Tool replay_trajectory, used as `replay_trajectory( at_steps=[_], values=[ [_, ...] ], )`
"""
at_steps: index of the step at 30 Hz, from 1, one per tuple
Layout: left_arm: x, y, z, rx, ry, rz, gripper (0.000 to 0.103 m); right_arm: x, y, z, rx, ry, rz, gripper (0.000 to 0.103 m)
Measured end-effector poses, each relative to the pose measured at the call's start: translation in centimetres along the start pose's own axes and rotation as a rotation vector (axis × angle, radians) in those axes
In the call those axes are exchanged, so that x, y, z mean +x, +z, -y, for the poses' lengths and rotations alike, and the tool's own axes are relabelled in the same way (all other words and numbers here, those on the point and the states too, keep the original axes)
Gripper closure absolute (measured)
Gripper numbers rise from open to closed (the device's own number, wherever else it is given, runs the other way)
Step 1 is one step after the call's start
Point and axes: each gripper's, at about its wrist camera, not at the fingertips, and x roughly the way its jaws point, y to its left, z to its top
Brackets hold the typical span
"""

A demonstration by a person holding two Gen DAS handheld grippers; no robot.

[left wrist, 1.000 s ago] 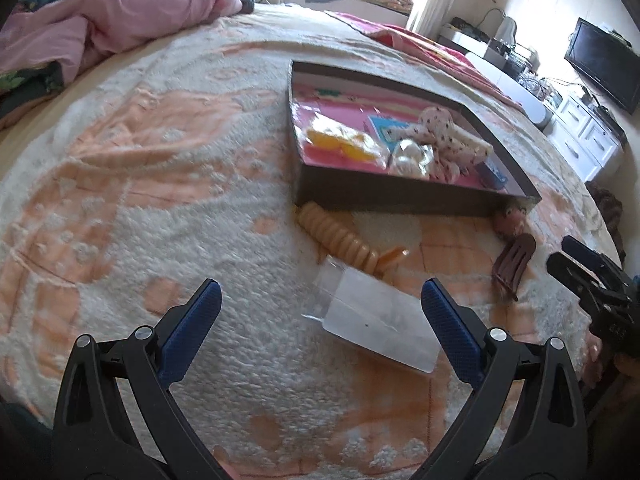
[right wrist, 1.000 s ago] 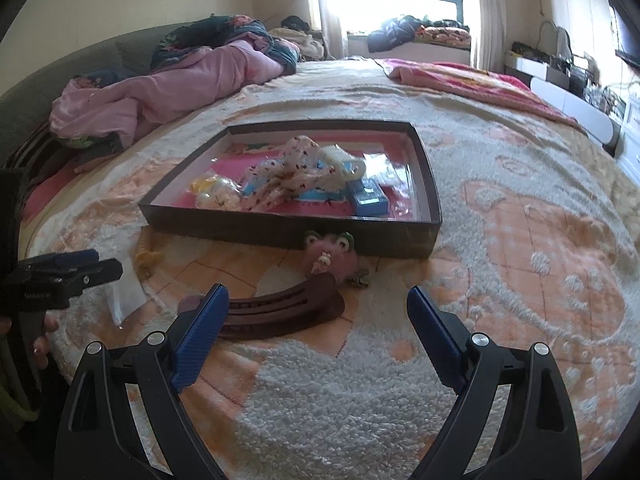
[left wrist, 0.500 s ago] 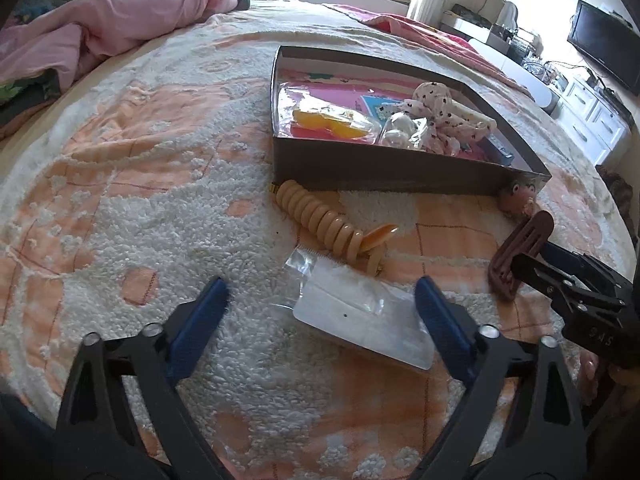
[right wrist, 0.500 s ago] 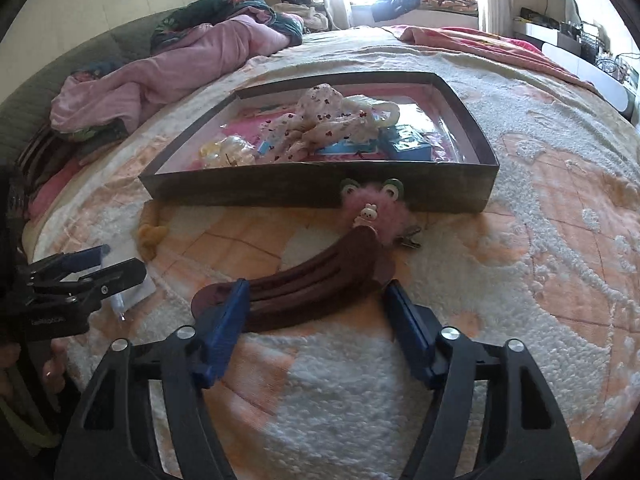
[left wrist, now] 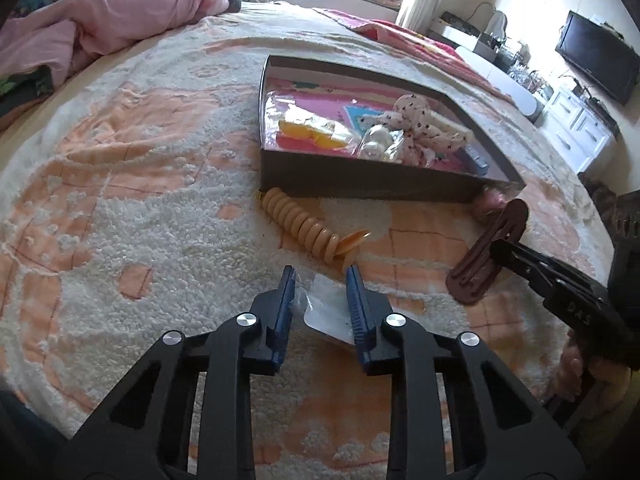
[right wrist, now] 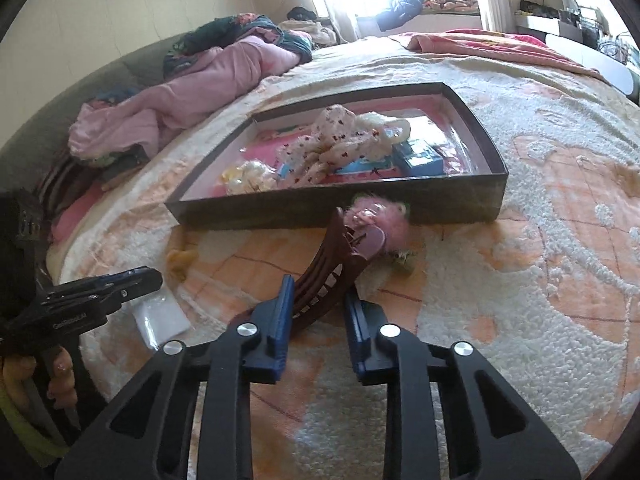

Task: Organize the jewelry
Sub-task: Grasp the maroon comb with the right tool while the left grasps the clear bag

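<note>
My left gripper (left wrist: 321, 276) is shut on a clear plastic bag (left wrist: 330, 312) lying on the fluffy blanket, just short of an orange spiral hair tie (left wrist: 306, 226). My right gripper (right wrist: 318, 292) is shut on a brown hair clip (right wrist: 332, 272), lifting its near end; the clip's far end rests by a pink fuzzy frog clip (right wrist: 374, 220). The brown clip also shows in the left wrist view (left wrist: 490, 252). A dark shallow tray (left wrist: 360, 188) beyond holds a polka-dot scrunchie (left wrist: 420, 128), yellow items and a blue box.
The tray's front wall (right wrist: 320, 210) stands just behind the clips. A pink duvet (right wrist: 188, 96) is piled at the far left. A TV (left wrist: 600, 60) and white drawers stand off the bed at right.
Both grippers moved forward and down and closed: the left on the plastic bag, the right on the brown hair clip, which is now tilted up at its near end.
</note>
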Motion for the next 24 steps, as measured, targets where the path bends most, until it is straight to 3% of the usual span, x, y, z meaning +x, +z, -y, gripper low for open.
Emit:
replay_trajectory(
  at_steps=[11, 24],
  values=[
    [-2.1, 0.5, 2.3, 0.06, -0.067, 0.081, 0.095, -1.6, 0.7, -0.3, -0.007, 0.045, 0.046, 0.09],
    [-2.9, 2.2, 5.2, 0.117, -0.104, 0.137, 0.096, -3.6, 1.8, 1.1, -0.003, -0.011, 0.106, 0.092]
  ],
)
